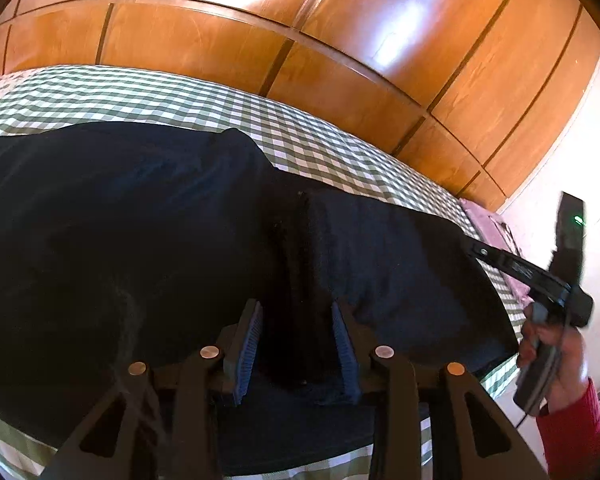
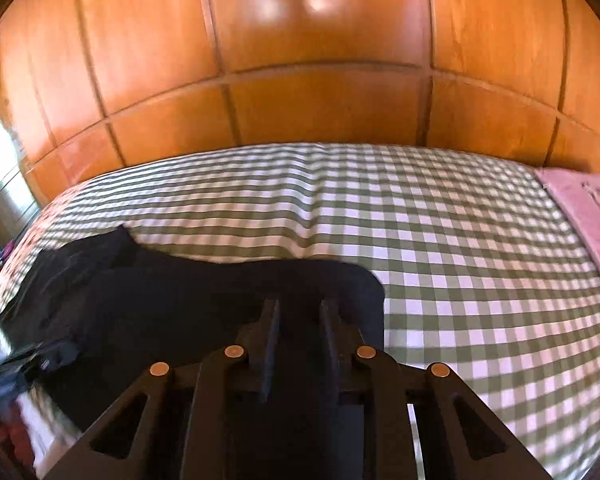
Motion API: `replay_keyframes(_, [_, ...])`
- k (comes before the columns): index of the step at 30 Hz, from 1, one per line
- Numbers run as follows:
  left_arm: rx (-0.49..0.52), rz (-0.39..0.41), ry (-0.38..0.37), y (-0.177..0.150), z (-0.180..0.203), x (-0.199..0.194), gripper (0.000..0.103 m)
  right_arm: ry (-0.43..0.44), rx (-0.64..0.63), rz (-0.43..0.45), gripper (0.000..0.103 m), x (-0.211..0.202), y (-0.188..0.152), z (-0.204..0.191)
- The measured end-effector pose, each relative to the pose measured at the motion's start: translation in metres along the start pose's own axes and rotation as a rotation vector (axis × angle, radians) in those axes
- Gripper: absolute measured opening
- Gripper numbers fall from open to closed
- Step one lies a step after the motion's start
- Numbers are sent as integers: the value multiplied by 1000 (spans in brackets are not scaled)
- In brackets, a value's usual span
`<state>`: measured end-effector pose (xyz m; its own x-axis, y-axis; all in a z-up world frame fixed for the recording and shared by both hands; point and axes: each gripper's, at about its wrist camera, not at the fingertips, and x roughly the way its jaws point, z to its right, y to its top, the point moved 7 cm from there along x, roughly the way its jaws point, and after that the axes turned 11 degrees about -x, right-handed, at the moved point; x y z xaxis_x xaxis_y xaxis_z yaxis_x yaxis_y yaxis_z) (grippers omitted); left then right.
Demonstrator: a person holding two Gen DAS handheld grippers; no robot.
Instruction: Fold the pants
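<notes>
Dark navy pants (image 1: pixel 140 220) lie spread across a green-and-white checked bed sheet (image 1: pixel 300 136). My left gripper (image 1: pixel 298 336) hovers low over them. It is open, and a raised ridge of the cloth runs between its blue pads (image 1: pixel 250 344) without being pinched. At the pants' right end, a hand in a red sleeve (image 1: pixel 572 424) holds my right gripper (image 1: pixel 471 246), whose tips are at the cloth's edge. In the right wrist view the pants (image 2: pixel 160 300) stretch away to the left. There the right gripper (image 2: pixel 300 320) stands narrow, with dark cloth filling the gap between its fingers.
A glossy wooden wardrobe (image 2: pixel 300 80) rises right behind the bed. A pink cloth (image 2: pixel 580 208) lies at the bed's right end by a white wall (image 1: pixel 580 160). Bare checked sheet (image 2: pixel 460 260) stretches right of the pants. Blurred clutter (image 2: pixel 0 400) sits at the left edge.
</notes>
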<state>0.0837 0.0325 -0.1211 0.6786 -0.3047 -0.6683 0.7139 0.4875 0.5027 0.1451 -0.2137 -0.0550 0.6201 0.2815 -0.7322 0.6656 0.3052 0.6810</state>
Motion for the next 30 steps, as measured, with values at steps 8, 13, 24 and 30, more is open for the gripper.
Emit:
replay_keyframes(8, [90, 35, 30, -6, 5, 6, 46, -32, 58, 80, 3, 17, -15, 14])
replay_keyframes(13, [-20, 9, -36, -1, -7, -7, 47, -52, 26, 75, 4, 10, -10, 7])
replay_keyframes(24, [-218, 172, 59, 31, -64, -79, 48, 154, -114, 127, 38, -41, -23, -107])
replay_keyframes(30, [-322, 270, 182, 35, -124, -135, 49, 259, -201, 92, 38, -32, -43, -164])
